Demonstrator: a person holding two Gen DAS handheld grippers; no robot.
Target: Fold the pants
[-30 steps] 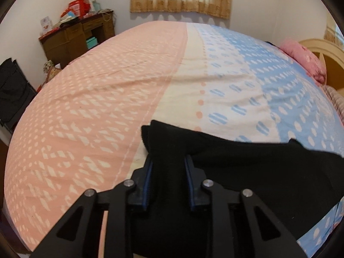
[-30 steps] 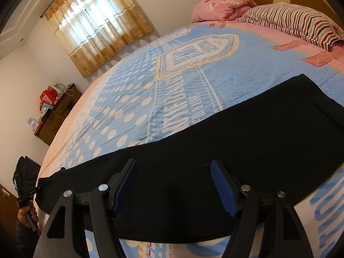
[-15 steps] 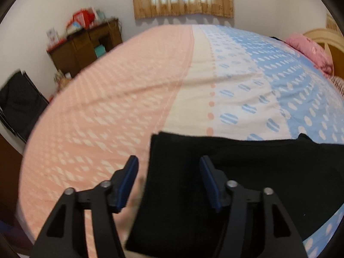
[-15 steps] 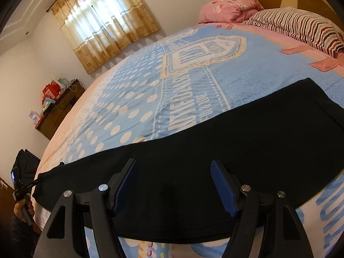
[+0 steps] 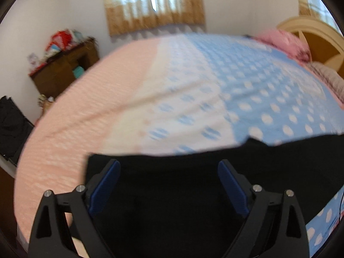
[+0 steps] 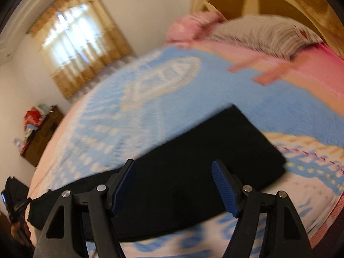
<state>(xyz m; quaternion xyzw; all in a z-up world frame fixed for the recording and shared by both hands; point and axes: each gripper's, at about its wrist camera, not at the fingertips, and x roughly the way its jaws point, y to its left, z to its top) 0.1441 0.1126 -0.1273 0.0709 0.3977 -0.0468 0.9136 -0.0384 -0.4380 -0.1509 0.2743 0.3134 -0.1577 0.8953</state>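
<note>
The pants [image 5: 193, 193] are plain black, of a soft dull cloth, and lie flat on the bed as one long, narrow band with the legs doubled together. From the left wrist view one squared end sits over the pink part of the bedspread, its corner neat, and along the far edge there is a small notch where the layers do not quite meet. From the right wrist view the pants [image 6: 193, 161] run slantwise across the blue and white print, ending toward the pillows in a clean, straight-cut edge, while the other end tapers off toward the foot of the bed.
</note>
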